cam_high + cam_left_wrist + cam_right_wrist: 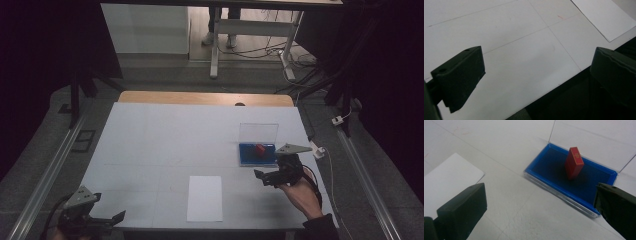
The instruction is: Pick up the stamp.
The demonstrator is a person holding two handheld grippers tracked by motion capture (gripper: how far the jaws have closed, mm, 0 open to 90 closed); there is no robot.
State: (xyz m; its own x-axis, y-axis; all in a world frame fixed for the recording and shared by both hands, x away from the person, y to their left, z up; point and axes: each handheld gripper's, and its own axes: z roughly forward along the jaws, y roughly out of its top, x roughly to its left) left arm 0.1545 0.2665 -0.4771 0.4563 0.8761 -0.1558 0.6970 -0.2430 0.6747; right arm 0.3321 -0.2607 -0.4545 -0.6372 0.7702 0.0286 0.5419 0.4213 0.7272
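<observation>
A shallow blue case (pixel 248 155) lies at the right of the white table, its clear lid (pixel 258 131) standing up behind it. A small red block (pixel 260 149) stands in it, leaning slightly in the right gripper view (pixel 574 163) on the blue floor (pixel 544 167). My right gripper (pixel 261 178) hovers open just in front of the case, empty (pixel 540 205). Over the table's near left corner, my left gripper (pixel 112 222) is also open with nothing between its fingers (pixel 536 72).
A white sheet of paper (pixel 205 197) lies flat near the front middle, also seen in the left gripper view (pixel 604 17) and the right gripper view (pixel 449 177). The table's front edge (pixel 564 82) runs under the left gripper. Desk legs and cables stand beyond the far edge.
</observation>
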